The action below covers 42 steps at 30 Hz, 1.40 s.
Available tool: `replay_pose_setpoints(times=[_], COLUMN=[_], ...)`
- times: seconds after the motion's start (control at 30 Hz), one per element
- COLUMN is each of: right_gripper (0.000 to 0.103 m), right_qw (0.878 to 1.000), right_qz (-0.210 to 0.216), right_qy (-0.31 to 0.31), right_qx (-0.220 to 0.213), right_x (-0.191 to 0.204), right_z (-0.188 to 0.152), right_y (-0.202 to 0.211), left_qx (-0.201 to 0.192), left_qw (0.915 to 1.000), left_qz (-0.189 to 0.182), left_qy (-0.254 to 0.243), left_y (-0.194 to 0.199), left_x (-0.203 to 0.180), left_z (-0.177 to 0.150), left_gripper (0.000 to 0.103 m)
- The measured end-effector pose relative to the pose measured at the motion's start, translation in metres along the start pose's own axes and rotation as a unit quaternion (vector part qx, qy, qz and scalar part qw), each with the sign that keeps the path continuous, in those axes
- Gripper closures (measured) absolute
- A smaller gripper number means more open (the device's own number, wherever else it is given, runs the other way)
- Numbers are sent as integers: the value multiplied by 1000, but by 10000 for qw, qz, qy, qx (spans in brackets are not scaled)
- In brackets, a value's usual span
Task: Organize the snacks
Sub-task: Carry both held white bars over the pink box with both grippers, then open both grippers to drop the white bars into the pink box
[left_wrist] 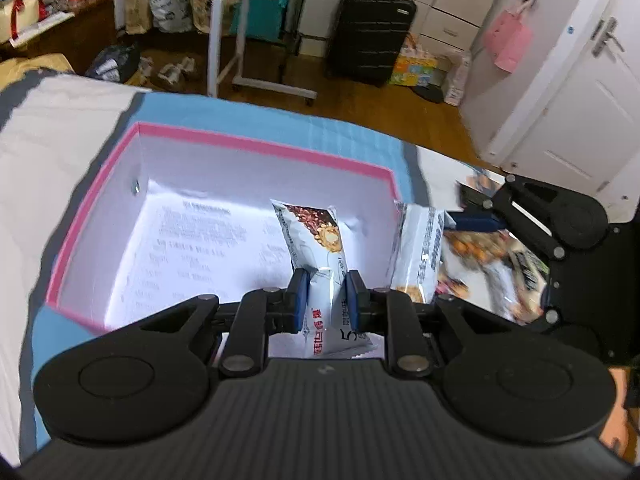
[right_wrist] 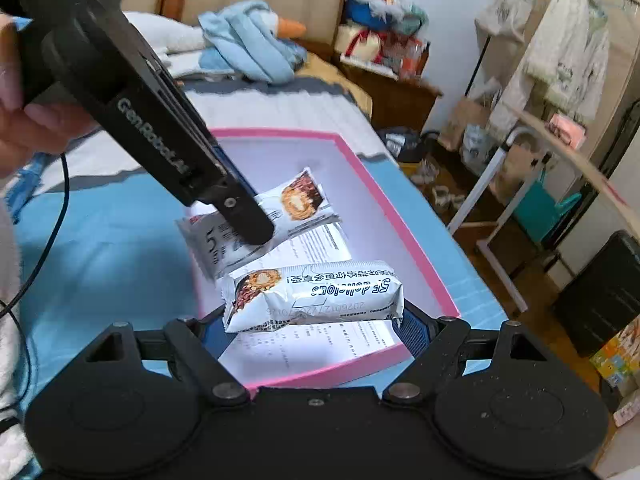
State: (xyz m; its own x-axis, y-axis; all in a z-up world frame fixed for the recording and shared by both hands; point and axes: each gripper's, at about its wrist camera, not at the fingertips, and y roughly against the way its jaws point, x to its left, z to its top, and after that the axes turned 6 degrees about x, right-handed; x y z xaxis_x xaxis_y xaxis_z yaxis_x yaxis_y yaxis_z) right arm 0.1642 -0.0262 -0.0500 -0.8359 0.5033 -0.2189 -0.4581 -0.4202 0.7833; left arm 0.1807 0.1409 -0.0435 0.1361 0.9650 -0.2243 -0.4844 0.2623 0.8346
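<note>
A pink-rimmed box (left_wrist: 256, 146) with a printed sheet on its floor lies on the blue bedcover; it also shows in the right wrist view (right_wrist: 400, 216). My left gripper (left_wrist: 328, 294) is shut on a white snack packet (left_wrist: 316, 236) and holds it above the box floor; the same packet (right_wrist: 296, 204) and gripper (right_wrist: 248, 220) show in the right wrist view. My right gripper (right_wrist: 312, 324) is shut on a second white snack packet (right_wrist: 316, 296), held lengthwise over the box's near corner. That packet (left_wrist: 420, 252) shows beside the box wall in the left wrist view.
More shiny snack packets (left_wrist: 492, 272) lie on the bed right of the box. A rolling side table (left_wrist: 256, 20), a black suitcase (left_wrist: 368, 28) and bags stand on the wood floor beyond the bed. A blue plush (right_wrist: 248, 44) lies near the headboard.
</note>
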Motion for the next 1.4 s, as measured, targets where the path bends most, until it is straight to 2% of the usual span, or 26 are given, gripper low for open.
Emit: replay_pose_setpoints(times=[0.07,0.2,0.3,0.4,0.6,0.7,0.73,0.83,0.93,1.03,1.13,1.27,1.4], right_gripper=[18,18,18,17,15,9,6,4,4,4,4,3,3], right_qw=[9998,9981,9965,9946,9912,9903,9904,9916,9945,9980,9958,9922,9877], right_qz=[46,128,280,263,11,-255,-359,-557,-661,-556,-472,-620,-633], right_qy=[127,408,488,646,766,812,814,704,462,-139,-780,-1070,-1354], right_qx=[137,442,624,774,1080,1099,1062,930,662,256,-67,-159,-460], right_x=[-5,-14,-17,-14,-12,-12,-12,-12,-14,-25,-35,-44,-54], right_z=[4,12,14,17,18,17,17,14,9,-4,-23,-38,-53], right_y=[-12,-36,-54,-71,-91,-89,-86,-73,-50,-18,20,68,112], left_qx=[95,314,230,200,169,187,187,160,222,67,-301,-547,-727], left_qw=[9999,9995,9996,9998,9987,9978,9978,9990,9991,9993,9980,9927,9903], left_qz=[92,-61,54,24,445,556,573,394,348,285,8,218,77], left_qy=[-56,-44,-170,-95,-205,-303,-261,-96,-39,-243,-550,-1052,-1184], left_y=[-17,-42,-54,-66,-93,-100,-100,-97,-87,-67,-43,-15,14], left_x=[2,12,14,18,17,17,18,21,18,7,-2,-27,-61], left_z=[10,24,31,35,44,47,48,46,42,32,19,6,-3], left_gripper=[84,84,84,84,84,80,75,62,61,60,55,55,55])
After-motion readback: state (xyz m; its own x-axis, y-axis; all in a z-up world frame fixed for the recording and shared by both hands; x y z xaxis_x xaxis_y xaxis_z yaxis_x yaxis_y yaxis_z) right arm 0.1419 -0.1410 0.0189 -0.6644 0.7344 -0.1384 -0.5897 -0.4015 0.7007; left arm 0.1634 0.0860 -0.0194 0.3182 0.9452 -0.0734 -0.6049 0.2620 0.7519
